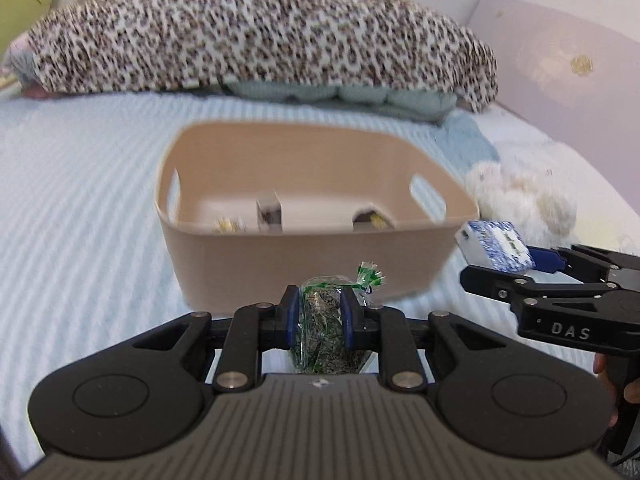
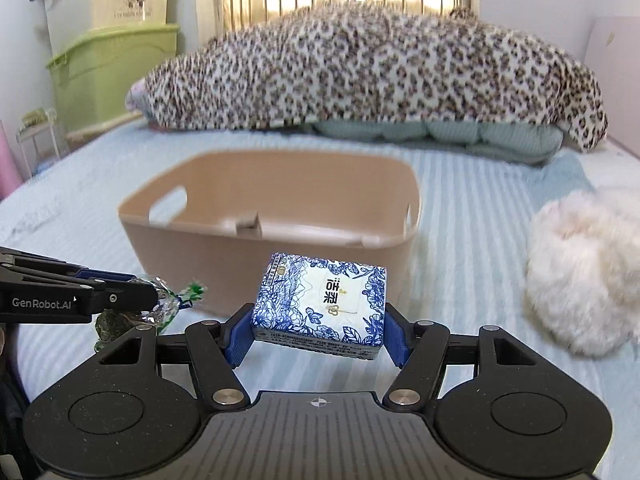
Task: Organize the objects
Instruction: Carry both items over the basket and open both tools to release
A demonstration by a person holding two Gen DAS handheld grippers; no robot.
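Note:
A beige plastic bin [image 1: 280, 264] with handle slots stands on the bed, with a few small items inside; it also shows in the right wrist view [image 2: 224, 240]. My left gripper [image 1: 318, 316] is shut on a green-wrapped snack packet [image 1: 320, 320], held just in front of the bin's near wall. The packet also shows in the right wrist view [image 2: 160, 304]. My right gripper [image 2: 316, 332] is shut on a blue-and-white tissue pack [image 2: 324, 304], held in front of the bin's near right corner. The pack also shows in the left wrist view [image 1: 496, 246].
A leopard-print blanket [image 2: 360, 68] lies over pale green bedding at the back of the striped blue bed [image 1: 80, 200]. A white fluffy toy [image 2: 584, 272] sits right of the bin. Green and cream storage boxes [image 2: 112, 60] stand far left.

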